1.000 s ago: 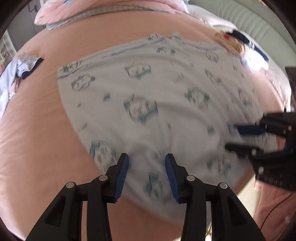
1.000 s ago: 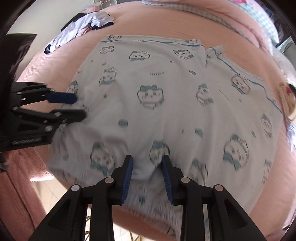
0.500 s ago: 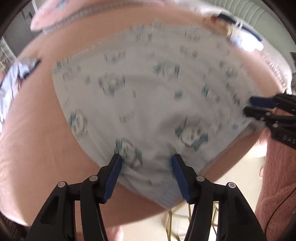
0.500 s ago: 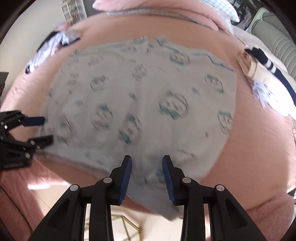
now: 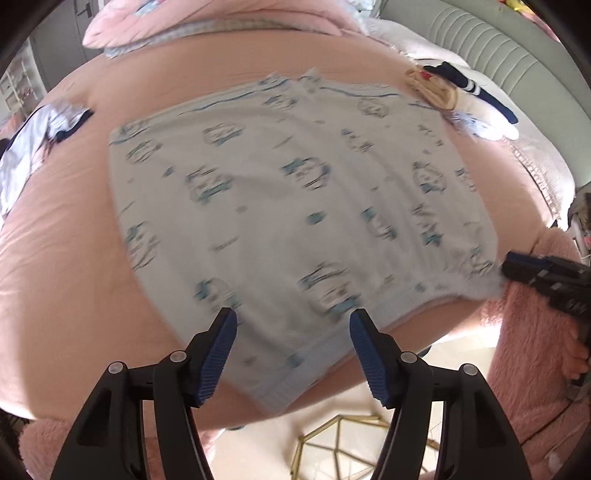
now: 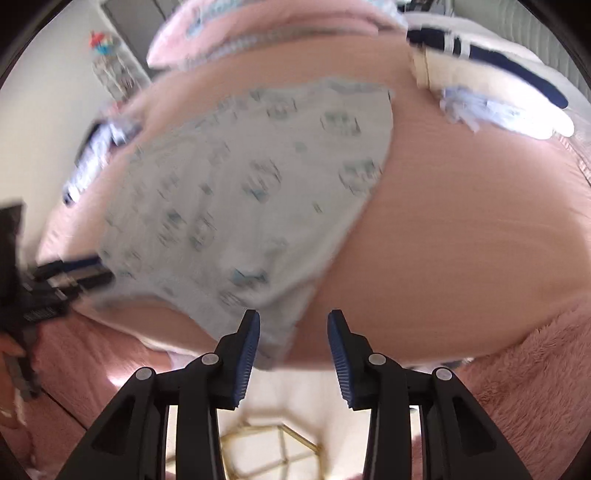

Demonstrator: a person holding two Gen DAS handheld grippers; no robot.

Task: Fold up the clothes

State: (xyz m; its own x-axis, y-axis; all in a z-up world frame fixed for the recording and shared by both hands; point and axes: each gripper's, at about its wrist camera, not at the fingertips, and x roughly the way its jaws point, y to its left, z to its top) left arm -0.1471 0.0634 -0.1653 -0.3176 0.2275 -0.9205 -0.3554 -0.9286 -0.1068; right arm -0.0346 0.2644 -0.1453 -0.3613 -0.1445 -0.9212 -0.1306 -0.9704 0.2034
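Garment (image 5: 295, 206): pale blue, cat-face print, spread flat across the centre of the frame in the left wrist view; its banded hem overhangs the near bed edge at lower centre. In the right wrist view it fills the centre-left, heavily motion-blurred.

Bed (image 5: 66, 258): pink sheet, occupies most of both views. A fuzzy pink blanket (image 5: 528, 332) hangs at the lower right of the left view.

Pillow (image 5: 207, 22): pink, top centre of the left view.

Other clothes: a white and navy pile (image 5: 37, 144) at the far left; a white garment with navy stripes (image 5: 480, 103) at the upper right, well apart from the printed piece.

Left gripper (image 5: 293, 345): bottom centre of its own view. Jaws opening, blue pads (image 5: 218, 350) apart from the cloth on either side; the hem sits between them, released.

Right gripper (image 6: 293, 347): bottom centre of its view. Jaws opening, narrower gap; a corner of the hem lies between the pads, against the left one, not clamped. In the left view this gripper shows at the right edge beside the garment's corner; contact cannot be told there.

Floor (image 5: 332, 435): pale, with a gold wire frame (image 5: 332, 443) at the bottom.
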